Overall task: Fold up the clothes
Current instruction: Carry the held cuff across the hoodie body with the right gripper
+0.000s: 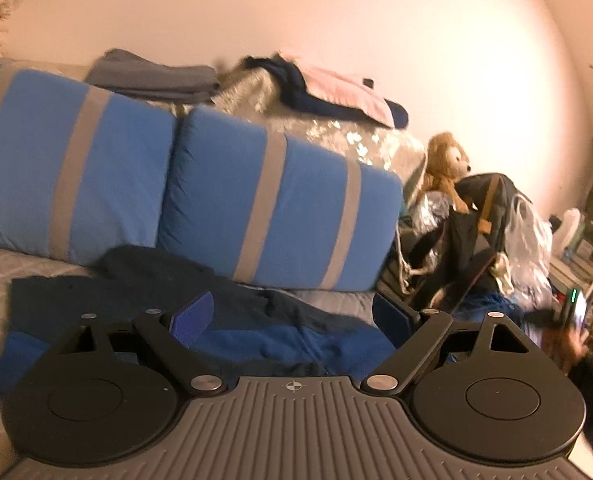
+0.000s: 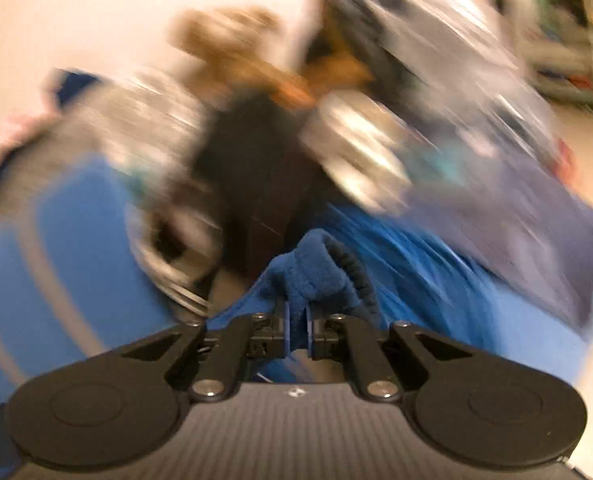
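Fleece [image 2: 312, 272], blue with dark trim, sits pinched in our right gripper [image 2: 297, 332]; our left gripper [image 1: 292, 320] gapes empty above the blue-and-black garment [image 1: 224, 312].

Motion blur smears nearly everything beyond the right gripper [image 2: 297, 326] in its own view: a brown plush toy [image 2: 232, 48] and silvery crinkled bags [image 2: 360, 144] (mere streaks). The blue-and-black fleece garment [image 1: 256, 332] runs under the left gripper's body, its near edge hidden.
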`<state>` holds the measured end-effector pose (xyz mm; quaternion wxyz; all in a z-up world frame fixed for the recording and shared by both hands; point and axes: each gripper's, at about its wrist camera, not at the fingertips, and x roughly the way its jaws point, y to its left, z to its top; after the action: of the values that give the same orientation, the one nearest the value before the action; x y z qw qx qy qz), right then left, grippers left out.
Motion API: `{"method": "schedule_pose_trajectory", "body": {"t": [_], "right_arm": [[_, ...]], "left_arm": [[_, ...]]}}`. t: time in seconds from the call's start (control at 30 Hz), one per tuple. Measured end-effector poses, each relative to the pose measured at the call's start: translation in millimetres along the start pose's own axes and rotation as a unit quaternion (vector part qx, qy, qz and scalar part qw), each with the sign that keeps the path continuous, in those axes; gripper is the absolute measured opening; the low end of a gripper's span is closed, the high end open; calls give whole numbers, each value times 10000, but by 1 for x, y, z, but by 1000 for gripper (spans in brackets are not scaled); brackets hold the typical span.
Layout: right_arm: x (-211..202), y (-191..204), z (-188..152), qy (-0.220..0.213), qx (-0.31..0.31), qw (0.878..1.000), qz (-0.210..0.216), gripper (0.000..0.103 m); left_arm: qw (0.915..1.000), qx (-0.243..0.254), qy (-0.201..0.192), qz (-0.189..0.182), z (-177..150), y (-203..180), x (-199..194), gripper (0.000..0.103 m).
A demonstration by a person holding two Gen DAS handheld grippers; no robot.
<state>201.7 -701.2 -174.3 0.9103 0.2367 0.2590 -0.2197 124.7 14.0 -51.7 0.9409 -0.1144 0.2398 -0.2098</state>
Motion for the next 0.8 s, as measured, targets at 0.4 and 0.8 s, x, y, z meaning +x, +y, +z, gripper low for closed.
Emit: {"method": "schedule_pose_trajectory", "body": {"t": [0.4,0.8], "right_arm": [[6,-38,-64,389,390,9979,-329,6],[-13,-48,-86,455,556,9965,-422,7]], "left_arm": [[9956,-573,376,640,16,50,-32,88],[9948,-627,590,542,-13,70,-22,88]]}}
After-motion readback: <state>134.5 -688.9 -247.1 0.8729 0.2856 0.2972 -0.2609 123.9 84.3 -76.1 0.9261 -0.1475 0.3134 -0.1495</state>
